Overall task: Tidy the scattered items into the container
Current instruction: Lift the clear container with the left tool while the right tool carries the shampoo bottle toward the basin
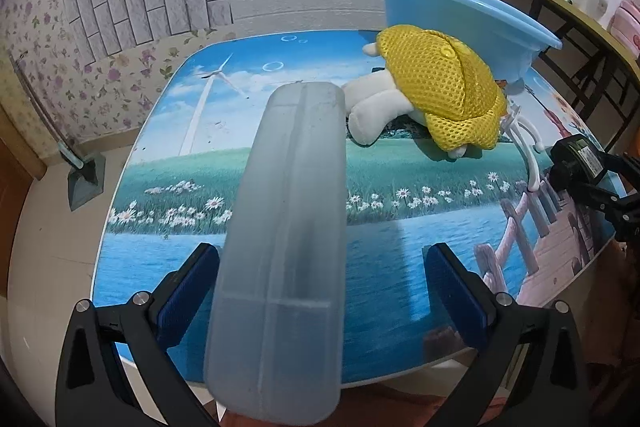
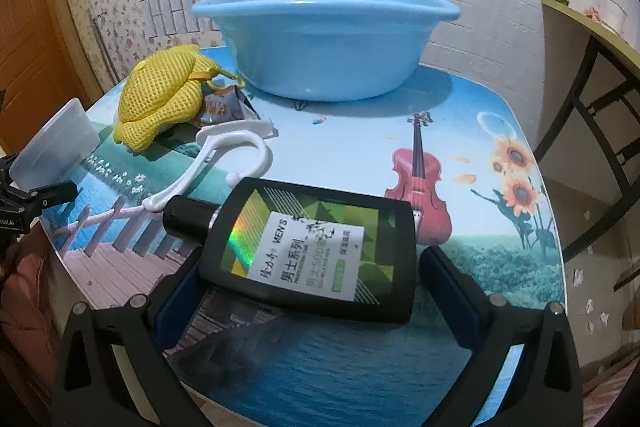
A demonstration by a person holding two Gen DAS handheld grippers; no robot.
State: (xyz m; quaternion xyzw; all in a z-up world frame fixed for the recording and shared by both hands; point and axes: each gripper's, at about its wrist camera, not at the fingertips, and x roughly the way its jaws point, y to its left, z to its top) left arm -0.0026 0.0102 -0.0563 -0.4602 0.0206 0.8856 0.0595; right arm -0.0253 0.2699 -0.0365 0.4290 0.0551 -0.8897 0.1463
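Oddly, both claws (image 1: pixel 320 291) (image 2: pixel 308 303) apart, frosted box (image 1: pixel 280 247) partly hiding table (image 1: pixel 160 147).

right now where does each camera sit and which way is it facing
Left wrist: on the left gripper, looking down its open jaws at a frosted plastic container between them, toward the yellow mesh toy and blue basin; the right gripper shows at its right edge.
Right wrist: on the right gripper, jaws open around a black bottle, facing the basin.
Shared: the printed table, basin, mesh toy, white hanger, frosted container.
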